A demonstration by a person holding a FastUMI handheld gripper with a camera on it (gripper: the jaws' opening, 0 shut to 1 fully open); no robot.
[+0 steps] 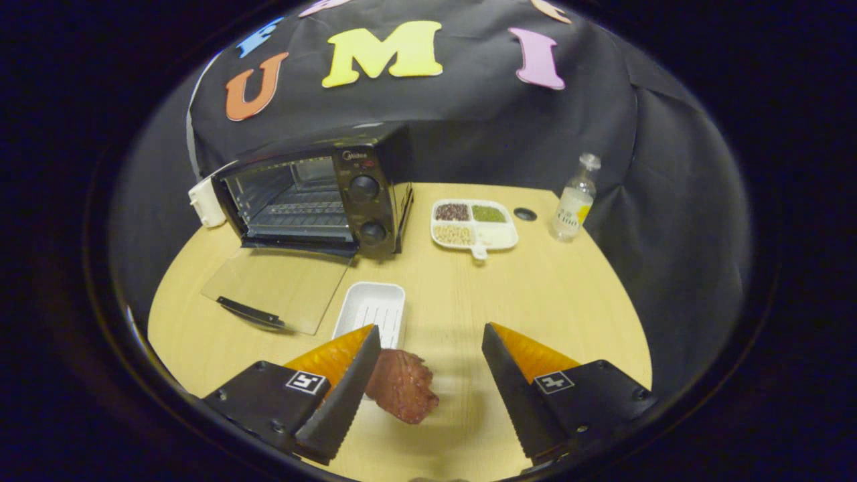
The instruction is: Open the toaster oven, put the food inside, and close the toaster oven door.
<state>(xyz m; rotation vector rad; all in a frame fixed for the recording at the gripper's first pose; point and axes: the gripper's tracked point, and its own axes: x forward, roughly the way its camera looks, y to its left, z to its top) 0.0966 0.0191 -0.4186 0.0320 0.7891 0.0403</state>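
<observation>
The black toaster oven (321, 201) stands at the back left of the wooden table, its glass door (274, 288) folded down flat onto the tabletop with the black handle nearest me. Its wire rack is bare. A reddish-brown piece of meat (402, 387) sits between my fingers, against the inner side of the left finger (348, 381) and well apart from the right one. I cannot tell whether it rests on the table. My gripper (430, 331) is open wide. An empty white tray (371, 311) lies just beyond the left fingertip, to the right of the door.
A white divided plate (499, 235) with beans and grains lies right of the oven. Beyond it are a small dark round spot (525, 214) and a clear bottle (574, 197) near the back right. Black cloth walls close in the table.
</observation>
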